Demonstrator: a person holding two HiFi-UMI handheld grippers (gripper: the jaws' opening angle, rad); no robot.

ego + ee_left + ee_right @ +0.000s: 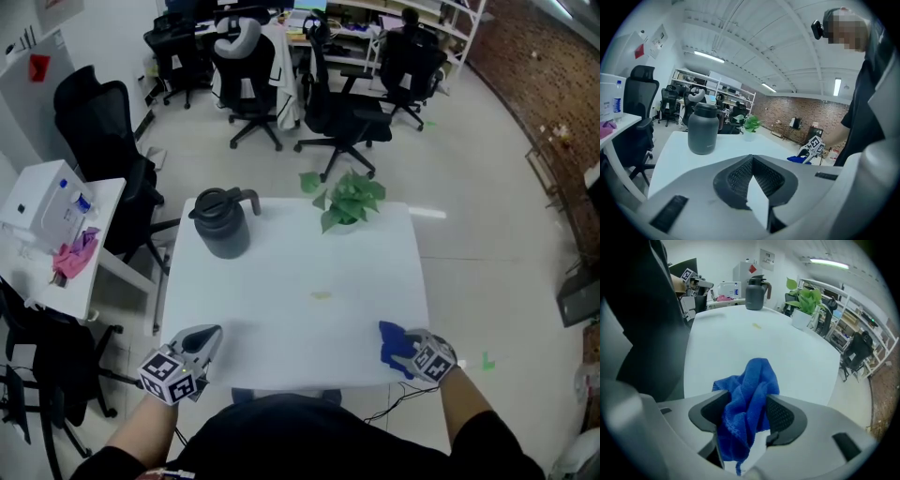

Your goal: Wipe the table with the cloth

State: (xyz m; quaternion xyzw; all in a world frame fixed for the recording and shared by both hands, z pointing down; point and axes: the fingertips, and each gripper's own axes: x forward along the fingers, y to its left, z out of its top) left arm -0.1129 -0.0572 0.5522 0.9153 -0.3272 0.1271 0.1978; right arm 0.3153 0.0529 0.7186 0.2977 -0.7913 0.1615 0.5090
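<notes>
A bunched blue cloth [391, 343] [752, 385] sits between the jaws of my right gripper [405, 350] [745, 412], which is shut on it at the near right corner of the white table [300, 253]. The cloth's free end sticks out past the fingertips over the tabletop. A small yellowish stain [322, 295] [756, 325] lies near the table's middle. My left gripper [212, 336] [751, 161] hovers at the near left corner, its fingertips together and nothing held. The right gripper [813, 146] also shows far off in the left gripper view.
A dark grey jug [223, 223] [703, 129] stands at the table's far left, a potted plant [349, 202] [804, 303] at the far middle. A side table [98, 234] with a white box and a pink rag is left. Office chairs [342, 117] stand beyond.
</notes>
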